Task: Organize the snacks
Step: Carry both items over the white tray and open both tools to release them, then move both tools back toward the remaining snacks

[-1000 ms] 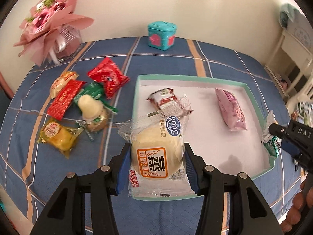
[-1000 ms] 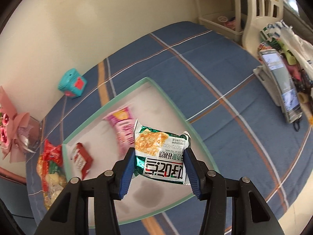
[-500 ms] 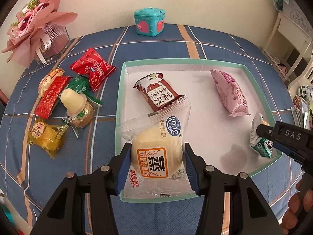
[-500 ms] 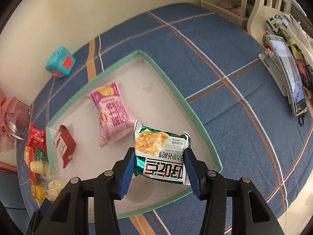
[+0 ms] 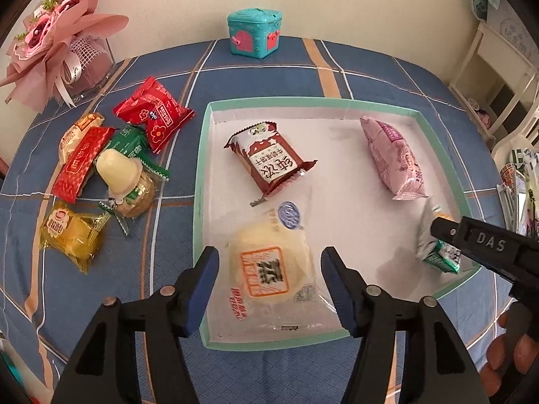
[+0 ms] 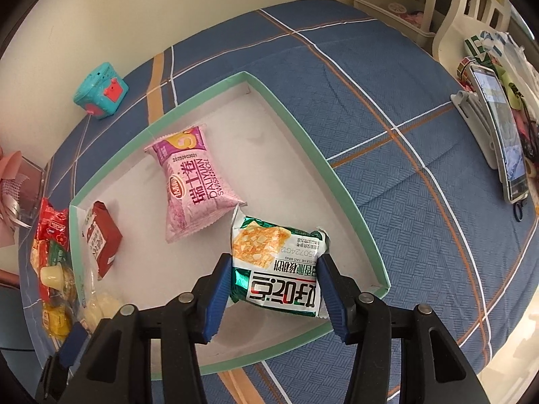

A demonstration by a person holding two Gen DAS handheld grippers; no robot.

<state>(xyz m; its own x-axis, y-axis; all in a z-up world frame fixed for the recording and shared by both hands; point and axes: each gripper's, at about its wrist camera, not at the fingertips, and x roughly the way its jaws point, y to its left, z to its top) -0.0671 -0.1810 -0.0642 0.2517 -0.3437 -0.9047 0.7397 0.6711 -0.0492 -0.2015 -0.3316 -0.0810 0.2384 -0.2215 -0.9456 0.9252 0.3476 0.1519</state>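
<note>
A white tray with a mint rim (image 5: 198, 168) lies on the blue plaid cloth. My left gripper (image 5: 269, 286) stands open, its jaws opening. The steamed cake packet (image 5: 269, 269) lies loose and blurred between them in the tray's near-left corner. My right gripper (image 6: 273, 286) points down over the near-right corner. Its jaws are starting to open, and the pads still touch the green snack packet (image 6: 279, 262). A brown packet (image 5: 269, 161) and a pink Swiss-roll packet (image 6: 195, 188) lie further back in the tray.
Several loose snacks lie left of the tray: a red packet (image 5: 151, 114), a jelly cup (image 5: 118, 171), a yellow packet (image 5: 70, 239). A teal toy box (image 5: 254, 32) and a pink bouquet (image 5: 50, 33) stand at the back. A phone on a stand (image 6: 505, 134) is at the right.
My left jaws spread apart and the cake packet dropped out of them into the tray. My right gripper came down closer to the tray floor with the green packet.
</note>
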